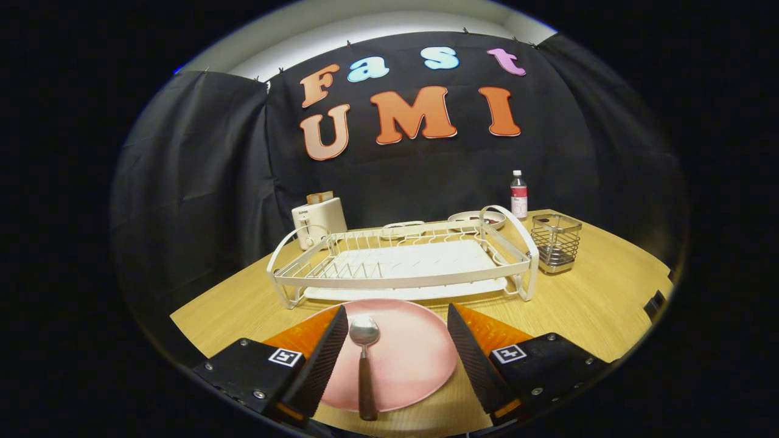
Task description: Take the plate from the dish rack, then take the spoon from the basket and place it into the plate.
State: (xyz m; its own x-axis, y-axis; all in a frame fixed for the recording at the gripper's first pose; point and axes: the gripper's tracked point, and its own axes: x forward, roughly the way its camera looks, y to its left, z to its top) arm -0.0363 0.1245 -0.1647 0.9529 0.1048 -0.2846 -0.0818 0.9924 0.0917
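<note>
The gripper hangs low over the near side of the table, its two fingers spread wide with nothing between the pads: released, clear of everything. Right down the gap between them sits the pink plate, flat on the table just in front of the dish rack. And there's the spoon, lying on the plate with its bowl toward the rack and its dark handle running back over the near rim, closer to the left finger than the right. That looks like a job finished: plate out of the rack, spoon in the plate.

The rack itself stands bare behind, its white drip tray showing through the wires. Off to its right is the wire basket, upright, and as far as I can tell nothing is standing in it. A bottle and a toaster sit at the back of the table, well out of the way.

With the fingers this wide, I'd judge the gripper is free to pull away without nudging the handle, which overhangs the rim and could tip if brushed.
</note>
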